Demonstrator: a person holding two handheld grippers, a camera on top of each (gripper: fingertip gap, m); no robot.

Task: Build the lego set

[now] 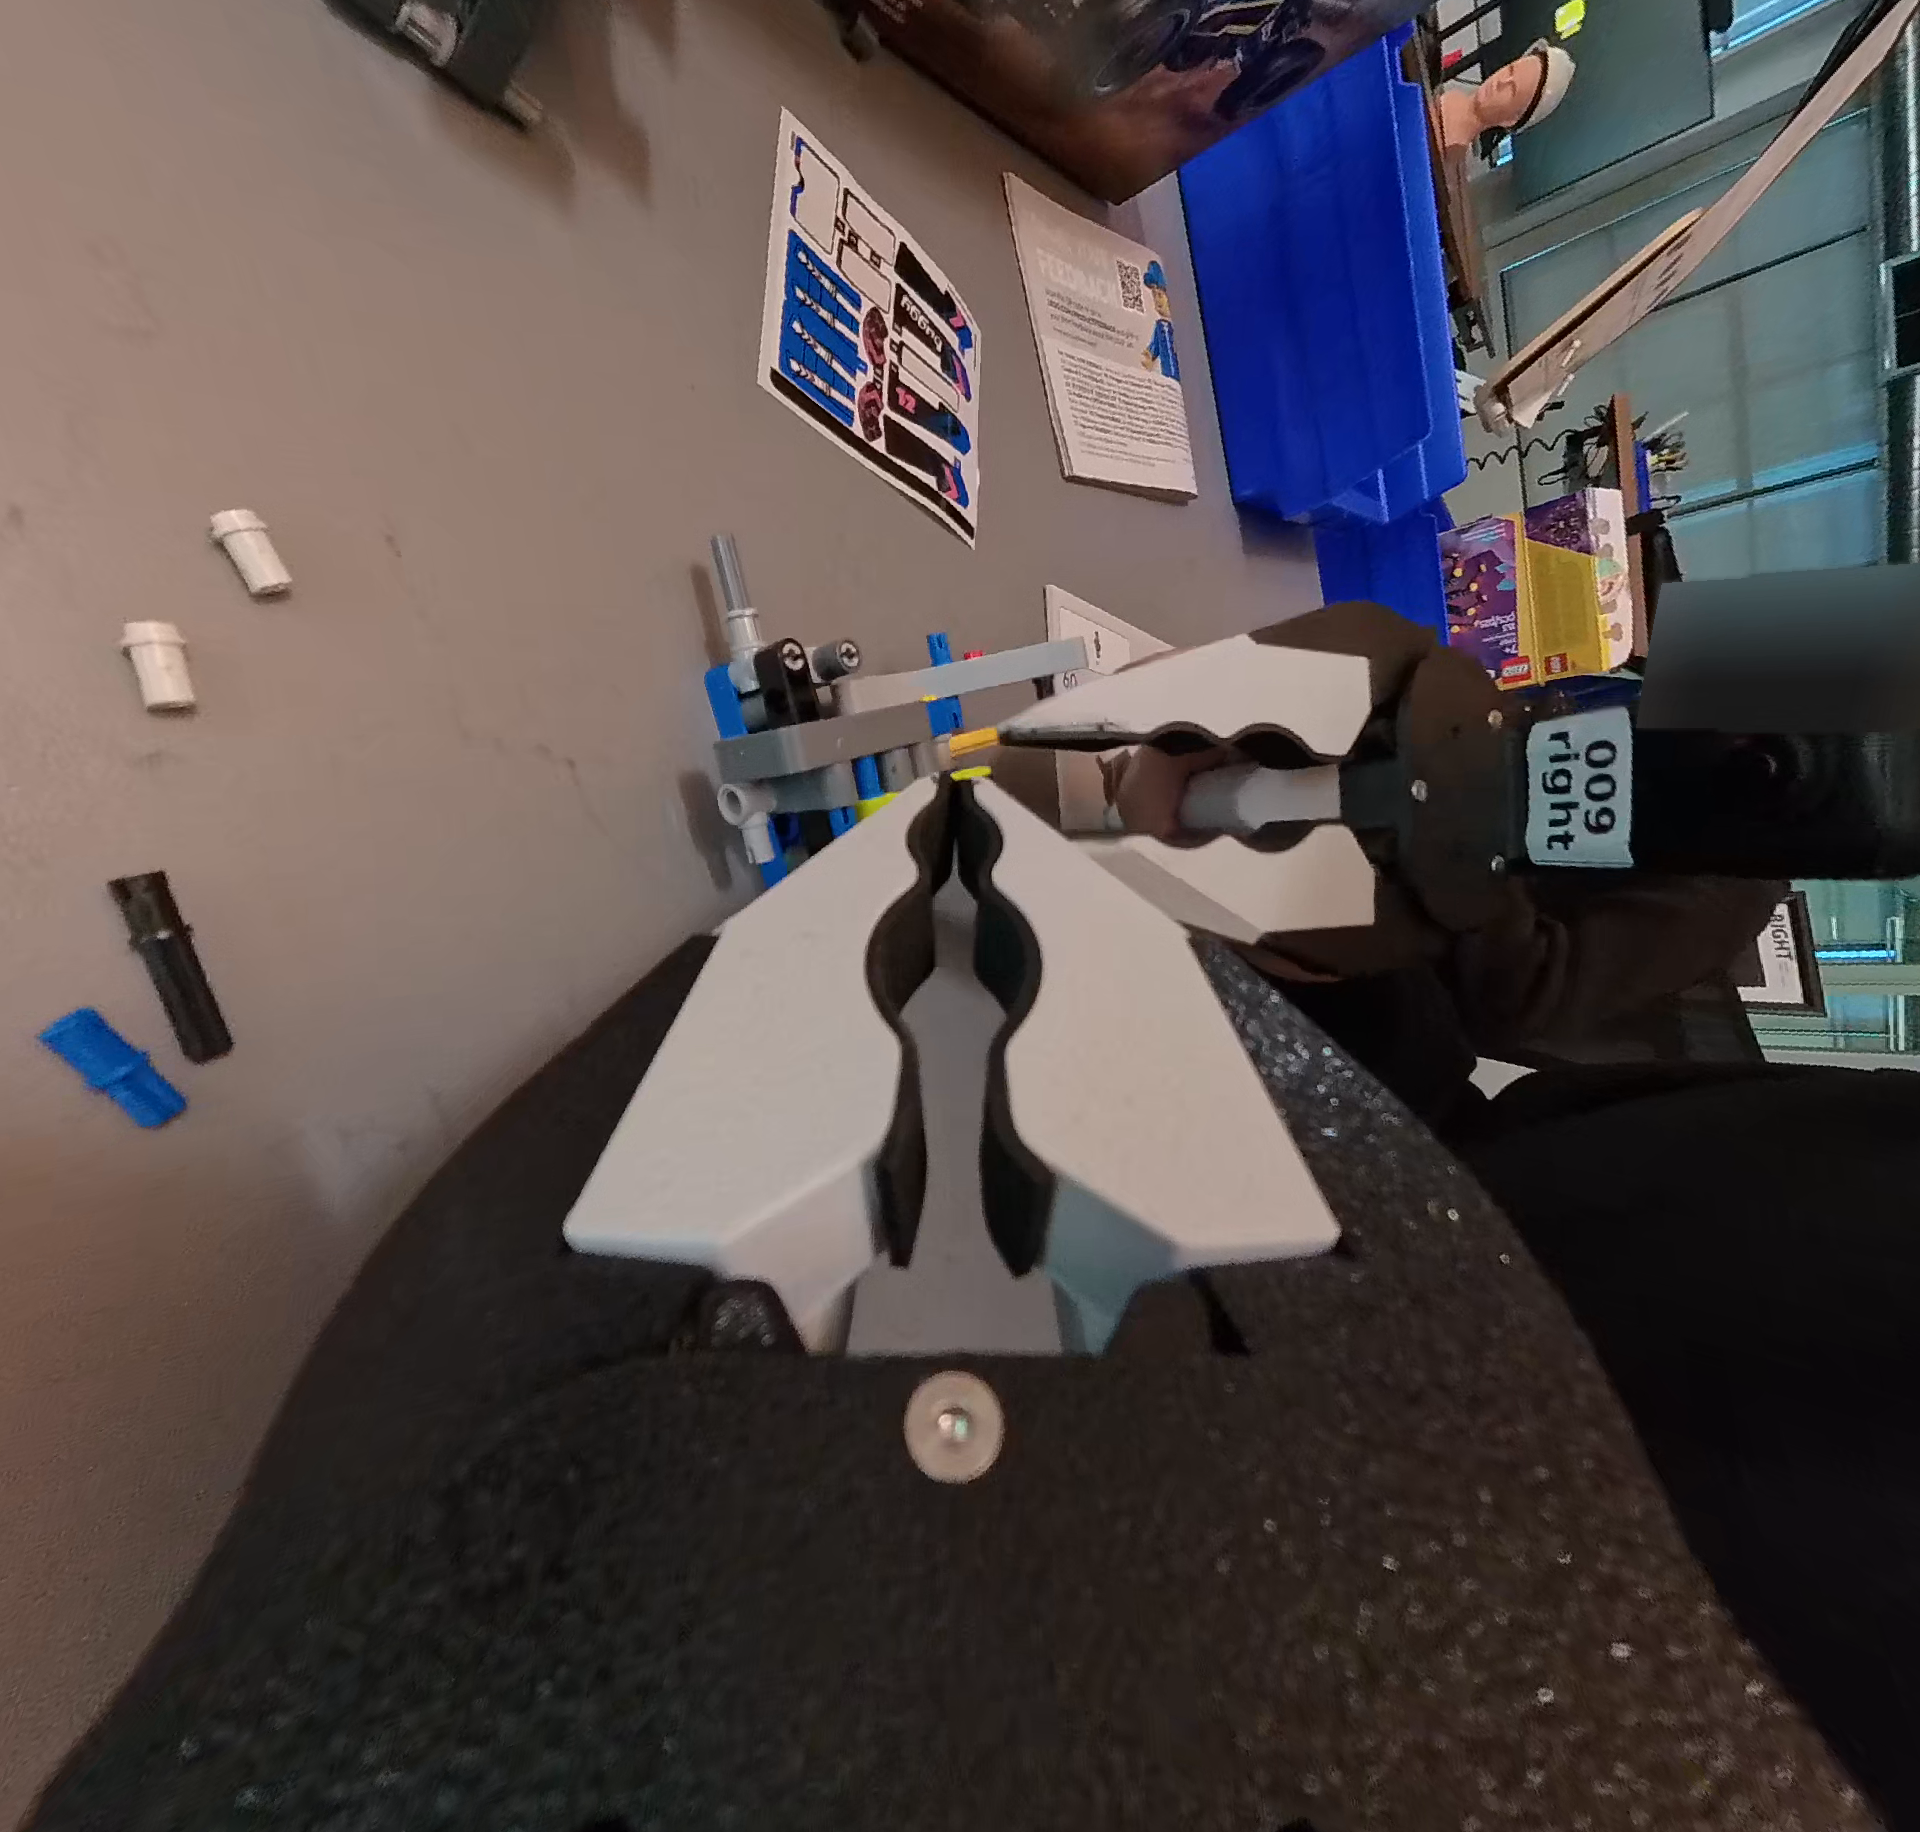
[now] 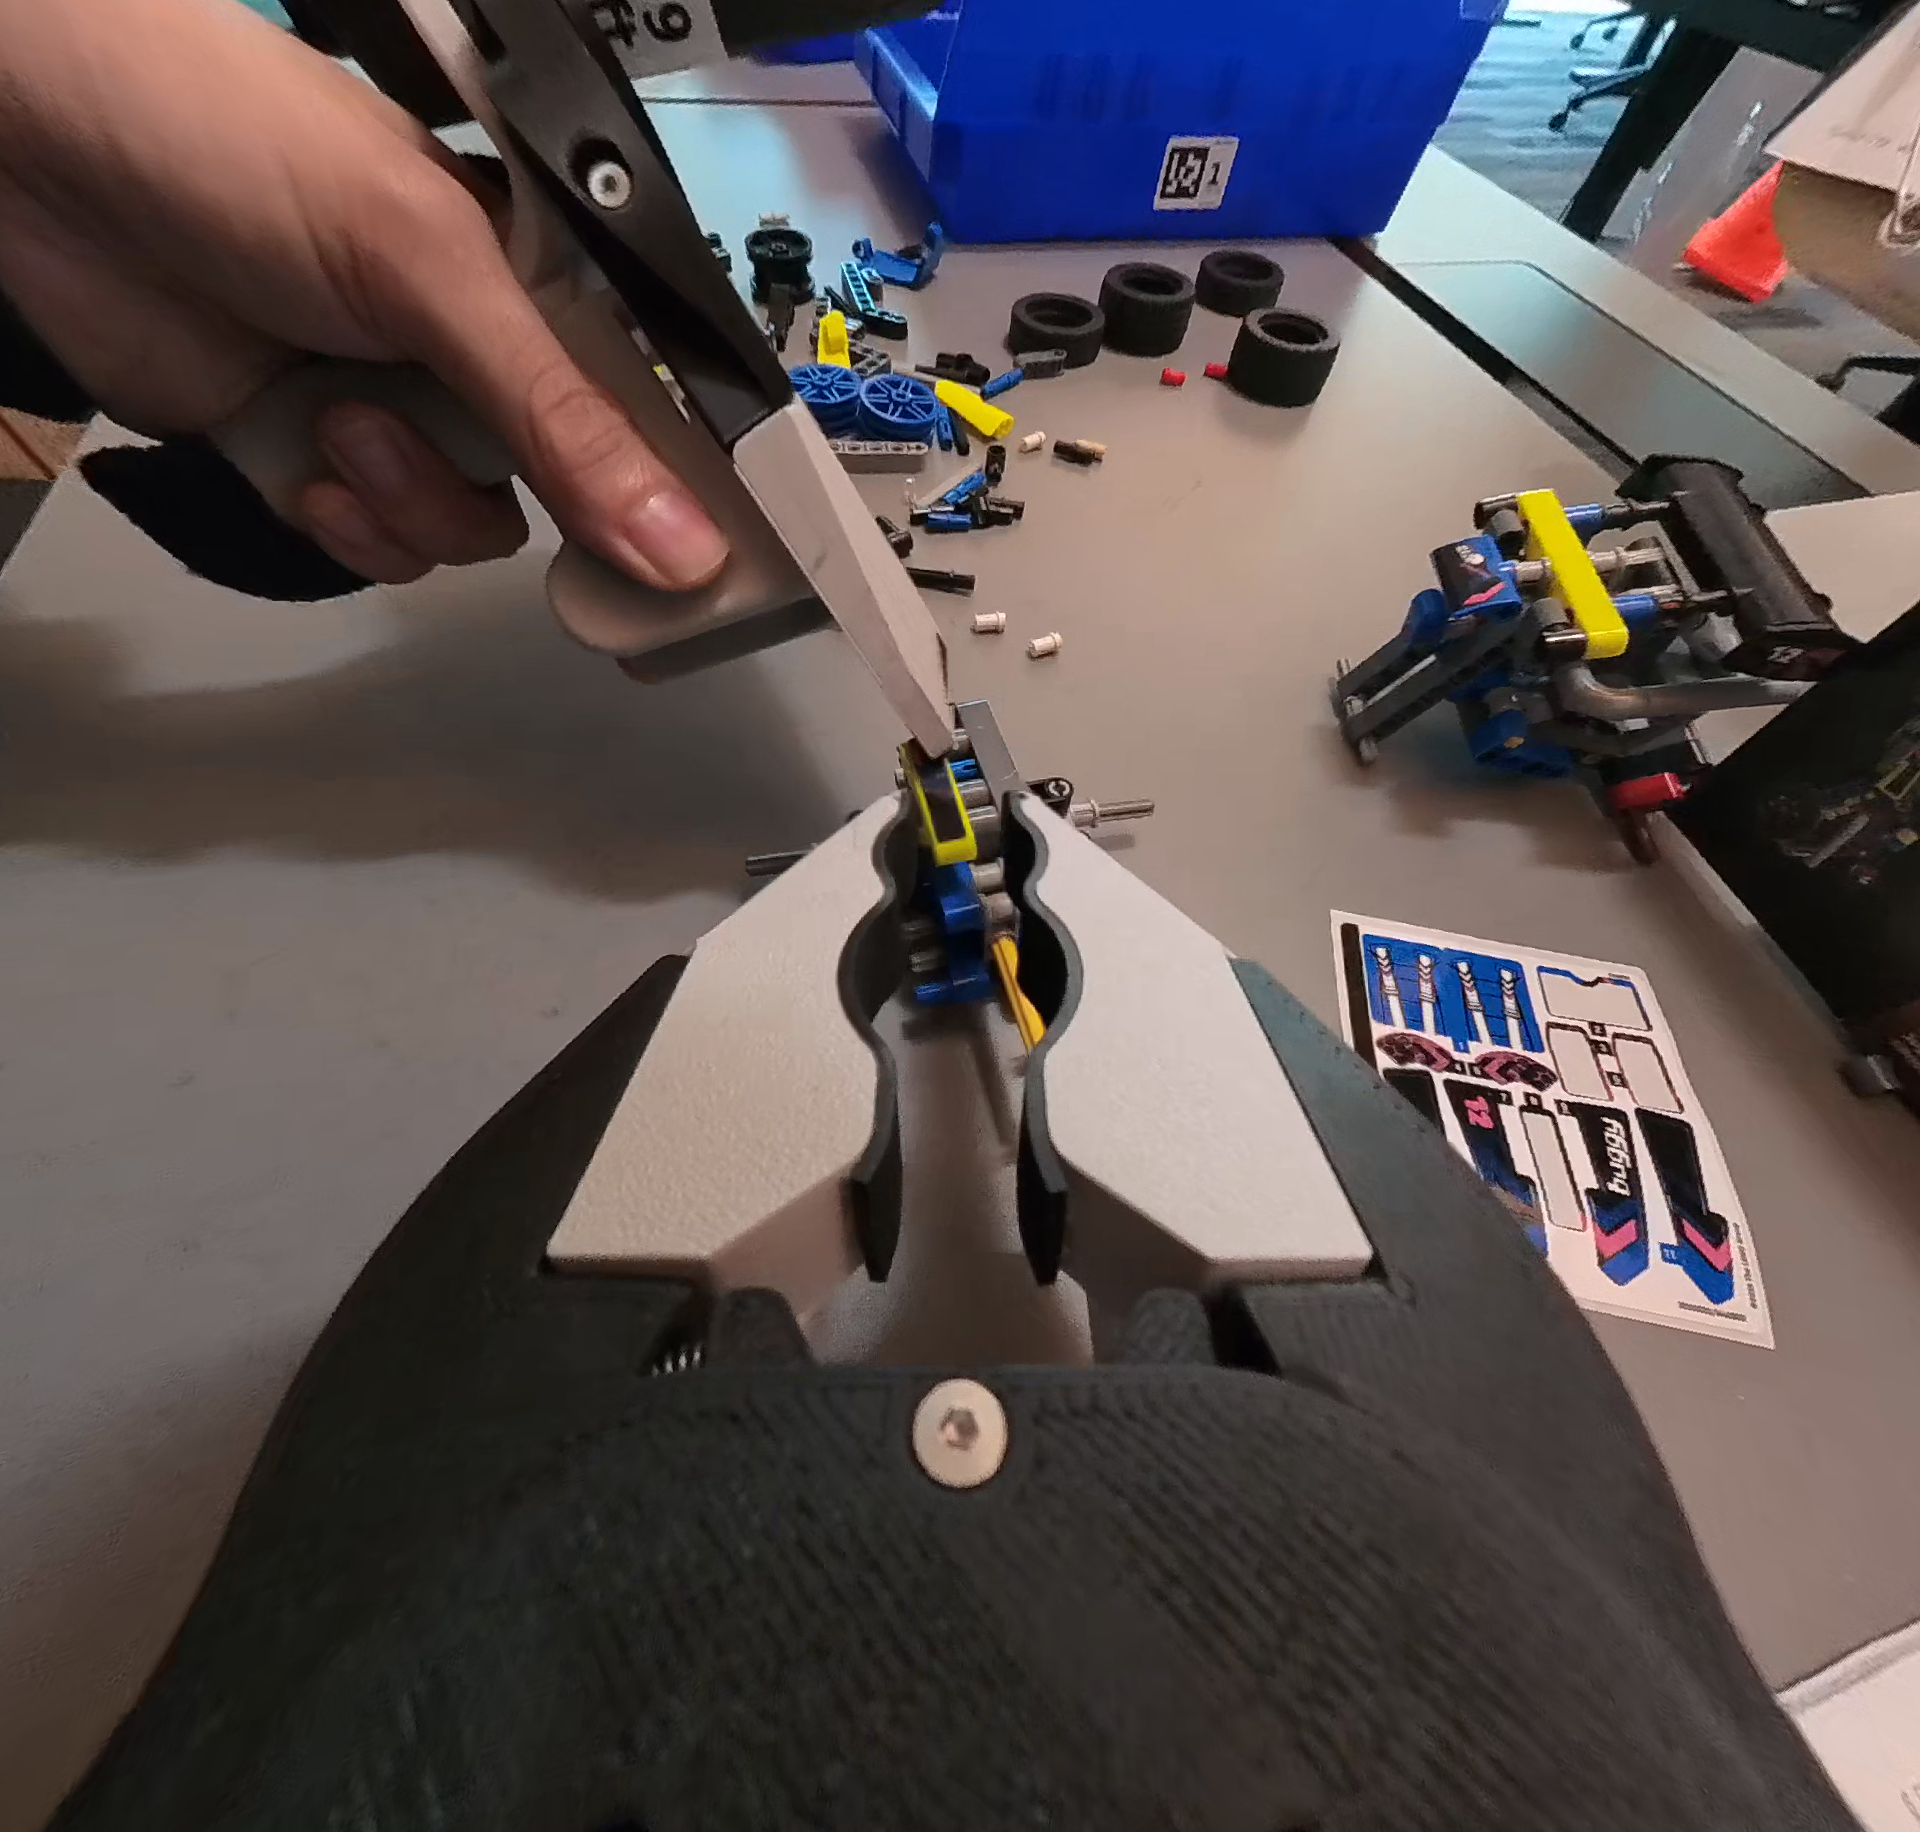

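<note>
At frame centre, our right gripper [image 2: 961, 826] clamps the small lego assembly [image 2: 951, 909]; our left gripper [image 1: 956, 785] pinches its yellow beam [image 2: 940, 811], tips closed.

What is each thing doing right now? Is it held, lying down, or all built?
Small blue-and-grey lego assembly: held in the right gripper.
Left gripper: shut, tips on the assembly's yellow piece.
Four black rubber tyres: loose, unmounted.
Sticker sheet: flat, some stickers gone.
Bigger blue-and-yellow lego build: resting on the table.
</note>
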